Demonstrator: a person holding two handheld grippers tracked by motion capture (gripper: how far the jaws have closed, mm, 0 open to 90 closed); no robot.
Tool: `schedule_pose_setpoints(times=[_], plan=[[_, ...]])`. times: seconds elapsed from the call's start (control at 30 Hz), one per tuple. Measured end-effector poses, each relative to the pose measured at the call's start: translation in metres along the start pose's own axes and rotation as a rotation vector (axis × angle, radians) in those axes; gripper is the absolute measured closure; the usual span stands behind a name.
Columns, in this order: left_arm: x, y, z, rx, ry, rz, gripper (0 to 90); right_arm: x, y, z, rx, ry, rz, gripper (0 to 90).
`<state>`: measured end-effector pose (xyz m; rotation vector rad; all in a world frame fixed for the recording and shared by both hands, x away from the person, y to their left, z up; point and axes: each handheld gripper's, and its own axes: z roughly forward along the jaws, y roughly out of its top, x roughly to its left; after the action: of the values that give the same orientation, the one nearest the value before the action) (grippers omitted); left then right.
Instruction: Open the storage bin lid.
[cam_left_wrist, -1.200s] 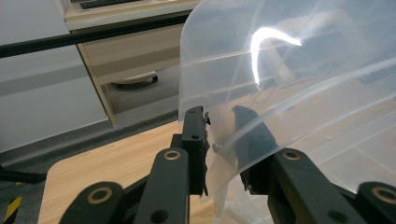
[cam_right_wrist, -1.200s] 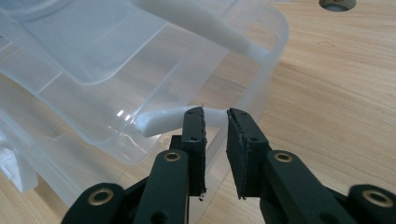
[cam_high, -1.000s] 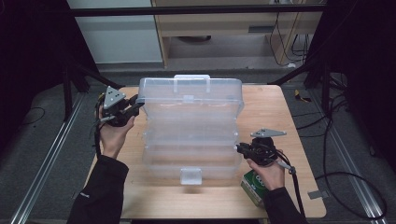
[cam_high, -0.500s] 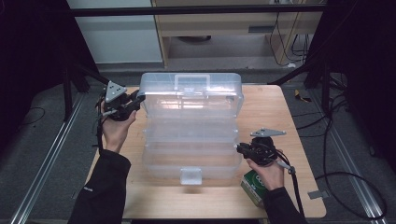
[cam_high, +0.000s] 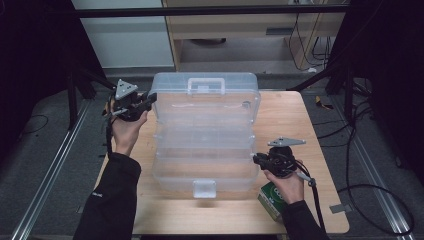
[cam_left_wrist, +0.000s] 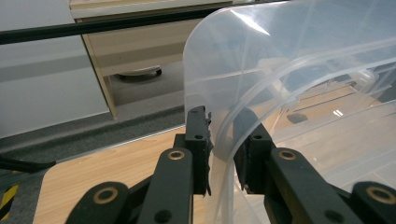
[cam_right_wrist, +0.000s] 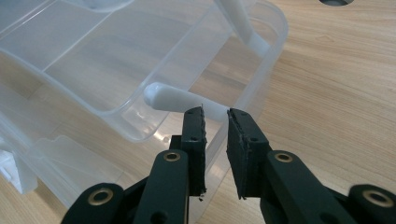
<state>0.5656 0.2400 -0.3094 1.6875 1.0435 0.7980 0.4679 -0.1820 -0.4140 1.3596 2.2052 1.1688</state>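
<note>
A clear plastic tiered toolbox stands open in the middle of the wooden table, its trays stepped back toward the raised lid. My left gripper is at the lid's left end. In the left gripper view it is shut on the lid's curved edge, which runs between the pads. My right gripper is at the base's right side. In the right gripper view it is shut on the base's wall, just below a white link arm.
A green carton lies on the table under the right hand near the front edge. Bare wood lies right of the toolbox. Dark frame bars and cables surround the table, and a cabinet stands behind it.
My left gripper has moved away from the person and a little up with the lid's edge, and the lid has swung further open, spreading the trays. The right gripper has stayed put.
</note>
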Motion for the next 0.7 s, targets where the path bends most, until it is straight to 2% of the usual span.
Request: schedule_pose_setpoints(times=[0.3, 0.47, 0.7], plan=[[0.001, 0.004, 0.009, 0.005, 0.023, 0.004, 76.7, -0.001, 0.0, 0.0, -0.002, 0.004, -0.003, 76.8], [0.002, 0.006, 0.018, 0.0, 0.033, -0.014, 77.3, 0.0, 0.0, 0.0, 0.0, -0.001, -0.01, 76.7], [0.004, 0.01, 0.029, 0.011, 0.052, -0.007, 77.4, 0.0, 0.0, 0.001, 0.0, -0.002, -0.011, 76.3]])
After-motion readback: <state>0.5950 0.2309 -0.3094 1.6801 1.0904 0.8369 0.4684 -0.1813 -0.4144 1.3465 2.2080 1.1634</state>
